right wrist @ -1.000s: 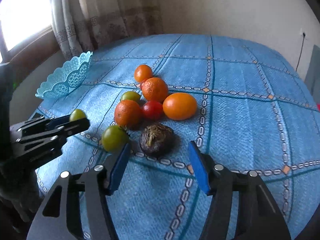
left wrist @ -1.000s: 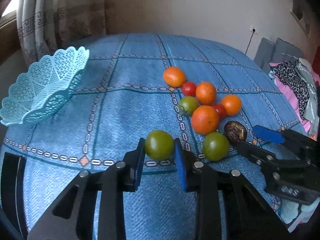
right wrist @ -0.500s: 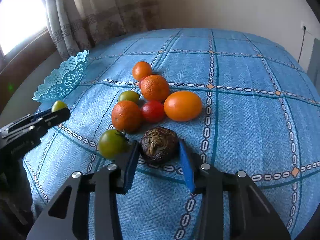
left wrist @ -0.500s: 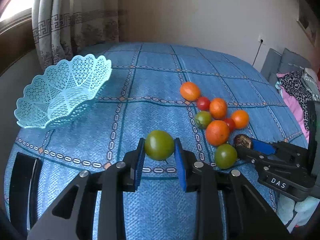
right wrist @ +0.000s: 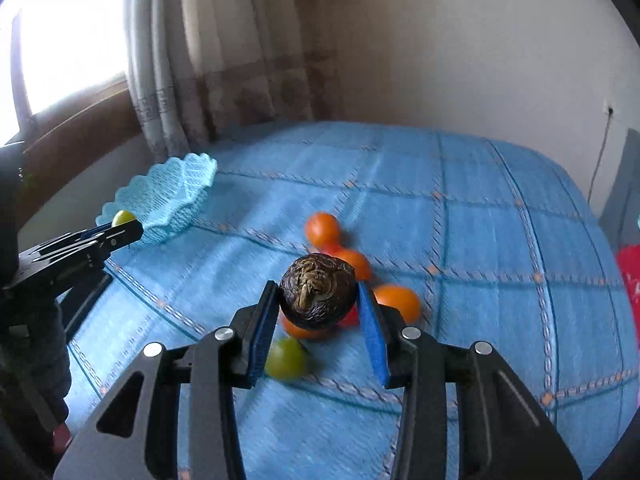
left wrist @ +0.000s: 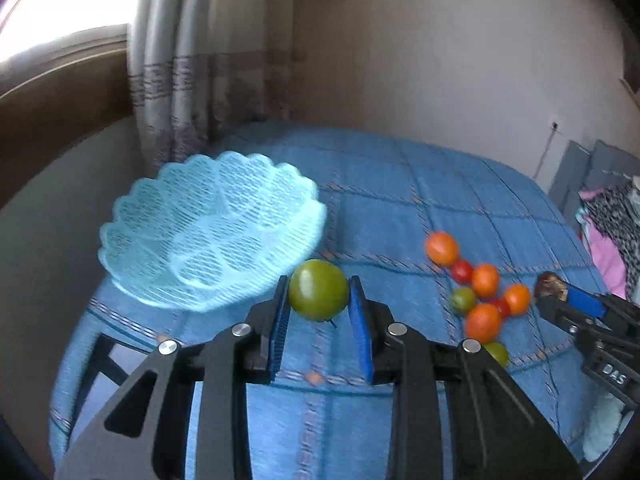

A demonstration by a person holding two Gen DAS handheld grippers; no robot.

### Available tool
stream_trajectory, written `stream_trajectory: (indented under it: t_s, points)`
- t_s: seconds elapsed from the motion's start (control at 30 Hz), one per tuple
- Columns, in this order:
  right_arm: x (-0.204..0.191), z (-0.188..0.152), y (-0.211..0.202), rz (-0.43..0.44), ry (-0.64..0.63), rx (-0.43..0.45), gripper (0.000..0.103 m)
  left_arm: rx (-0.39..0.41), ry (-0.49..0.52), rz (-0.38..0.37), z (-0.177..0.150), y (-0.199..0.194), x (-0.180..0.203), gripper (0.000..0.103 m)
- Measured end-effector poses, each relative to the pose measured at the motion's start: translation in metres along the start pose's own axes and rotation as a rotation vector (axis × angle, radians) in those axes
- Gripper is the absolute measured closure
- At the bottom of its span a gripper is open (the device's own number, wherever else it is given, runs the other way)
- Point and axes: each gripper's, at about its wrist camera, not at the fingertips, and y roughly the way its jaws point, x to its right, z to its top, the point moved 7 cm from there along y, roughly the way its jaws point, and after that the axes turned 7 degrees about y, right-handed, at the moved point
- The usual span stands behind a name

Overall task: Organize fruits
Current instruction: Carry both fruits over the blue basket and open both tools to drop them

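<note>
Our left gripper (left wrist: 319, 312) clamps green tomato (left wrist: 318, 290), held above blue cloth (left wrist: 460, 208), just beside rim of lacy basket (left wrist: 208, 232). Our right gripper (right wrist: 318, 320) grips dark wrinkled fruit (right wrist: 318, 295), lifted over remaining pile: oranges (right wrist: 322, 229), red tomato (left wrist: 461, 271), another green tomato (right wrist: 285, 357).

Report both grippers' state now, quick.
Left gripper: closed on the green tomato.
Right gripper: closed on the dark wrinkled fruit.
</note>
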Motion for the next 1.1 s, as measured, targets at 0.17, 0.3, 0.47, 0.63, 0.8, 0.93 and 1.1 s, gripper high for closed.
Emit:
stream_trajectory:
  t_s: [0.17, 0.3, 0.47, 0.63, 0.8, 0.93, 1.1]
  points:
    - [-0.040, 0.019, 0.010, 0.051, -0.049, -0.003, 0.063, 0.023, -0.044, 0.070, 0.011, 0.004, -0.039, 0.074]
    - [-0.074, 0.031, 0.030, 0.103, -0.057, -0.038, 0.063, 0.015, -0.088, 0.086, 0.014, 0.016, -0.065, 0.074]
    - [-0.116, 0.044, 0.056, 0.175, -0.052, -0.080, 0.063, 0.003, -0.122, 0.082, 0.014, 0.021, -0.083, 0.074]
    - [-0.151, 0.054, 0.082, 0.189, -0.064, -0.108, 0.063, -0.005, -0.145, 0.063, 0.014, 0.022, -0.093, 0.062]
    - [-0.170, 0.059, 0.100, 0.184, -0.074, -0.121, 0.063, 0.027, -0.211, 0.156, 0.017, 0.012, -0.122, 0.042]
    - [-0.174, 0.058, 0.109, 0.181, -0.072, -0.140, 0.063, 0.056, -0.279, 0.169, 0.020, -0.002, -0.143, 0.042]
    - [-0.181, 0.052, 0.121, 0.186, -0.065, -0.178, 0.062, 0.104, -0.285, 0.185, 0.026, -0.020, -0.149, 0.025]
